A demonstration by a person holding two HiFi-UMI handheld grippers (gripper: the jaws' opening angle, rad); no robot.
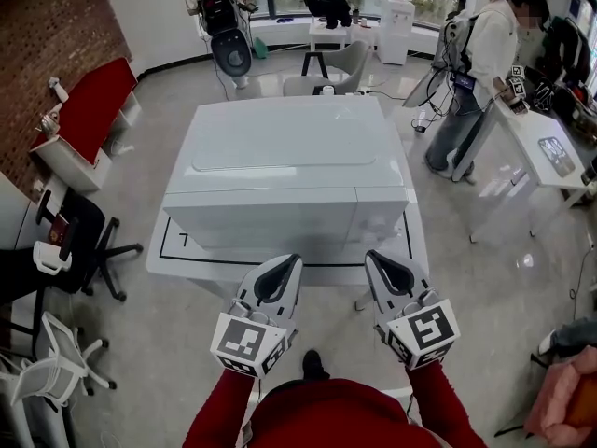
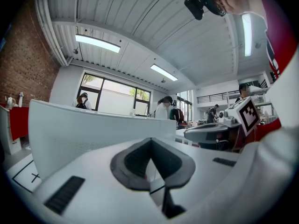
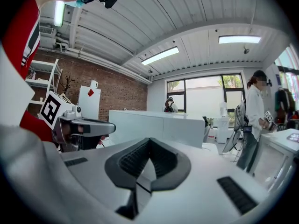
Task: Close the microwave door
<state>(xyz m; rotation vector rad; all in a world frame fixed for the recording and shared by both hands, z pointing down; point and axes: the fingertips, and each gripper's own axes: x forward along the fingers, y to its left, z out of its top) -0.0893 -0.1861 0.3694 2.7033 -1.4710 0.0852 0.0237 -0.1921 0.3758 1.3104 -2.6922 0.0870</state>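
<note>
— What blocks us ahead?
— The microwave point(image 1: 284, 171) fills nearly the whole table point(image 1: 187, 264); we see only a thin bare strip along the near and left edges.
— And around it?
— We have open floor before the near edge. A black chair point(image 1: 79, 227) stands off the left edge, with a person point(image 1: 480, 73) and a second table point(image 1: 546, 152) beyond the far right corner.

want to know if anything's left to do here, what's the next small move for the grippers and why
Probably just draw both grippers back and stop. The microwave door looks flush with the front, with no gap showing from above. The left gripper and right gripper are shut, empty and short of it, touching nothing. The front is seen steeply, so a slight gap can't be ruled out.
</note>
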